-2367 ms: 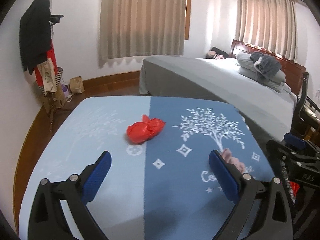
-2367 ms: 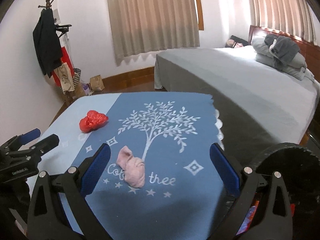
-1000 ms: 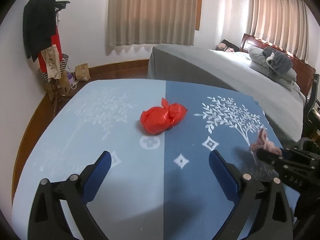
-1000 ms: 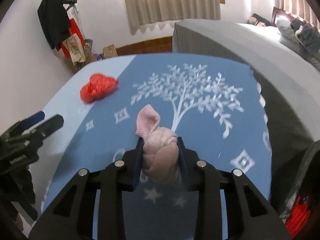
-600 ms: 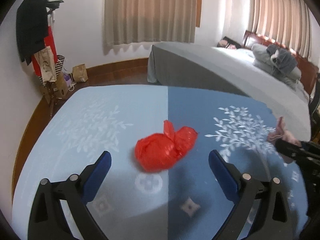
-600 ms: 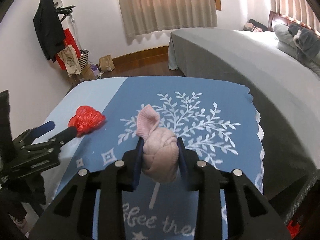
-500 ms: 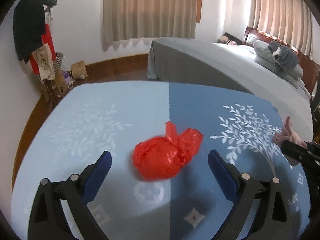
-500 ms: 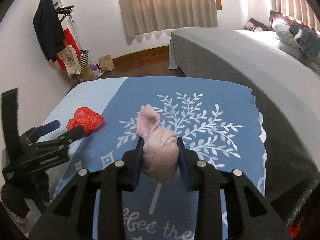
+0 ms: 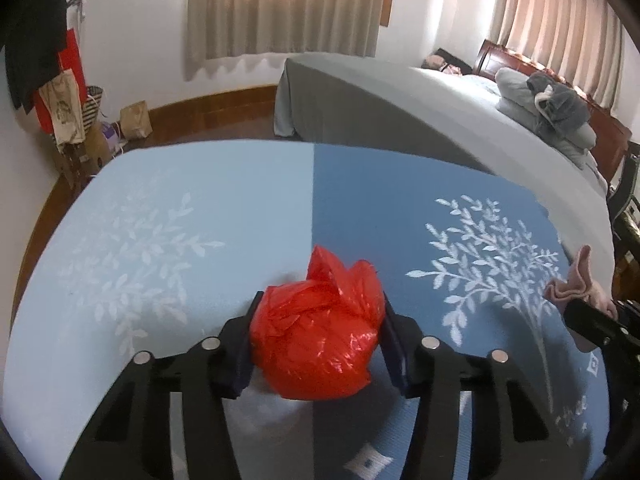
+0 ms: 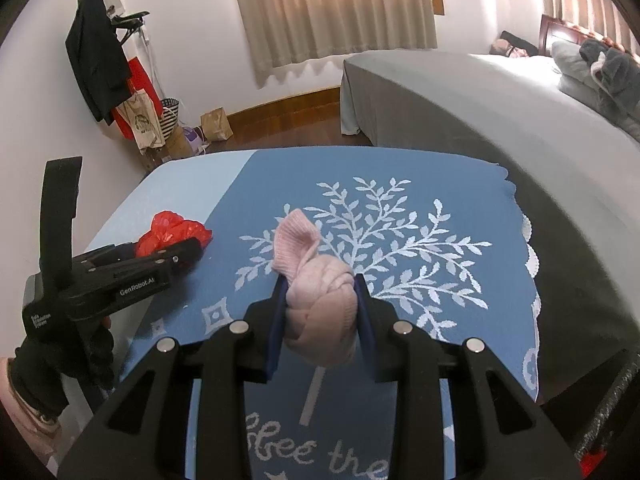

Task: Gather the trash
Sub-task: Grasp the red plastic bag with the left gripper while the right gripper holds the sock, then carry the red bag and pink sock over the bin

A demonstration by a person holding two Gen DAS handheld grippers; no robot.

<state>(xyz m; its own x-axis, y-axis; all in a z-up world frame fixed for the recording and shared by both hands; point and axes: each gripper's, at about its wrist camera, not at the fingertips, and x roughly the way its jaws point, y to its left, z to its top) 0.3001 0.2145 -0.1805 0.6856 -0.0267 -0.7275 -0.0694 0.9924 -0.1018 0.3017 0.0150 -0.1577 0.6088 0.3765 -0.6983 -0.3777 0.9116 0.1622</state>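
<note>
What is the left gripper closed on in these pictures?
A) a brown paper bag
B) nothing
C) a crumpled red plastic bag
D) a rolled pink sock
C: the left gripper has its jaws pressed against both sides of the crumpled red plastic bag.

Evenly lit, soft daylight filtering through the drawn curtains at the far wall, warmer through the far-right curtains. Mild glare on the white wall at far left. Small glints on the red plastic bag; soft shadow beneath it on the tablecloth. Strong fisheye bending toward the edges, black vignette in the corners. Slightly soft overall, blurrier at the right margin in the left wrist view.
</note>
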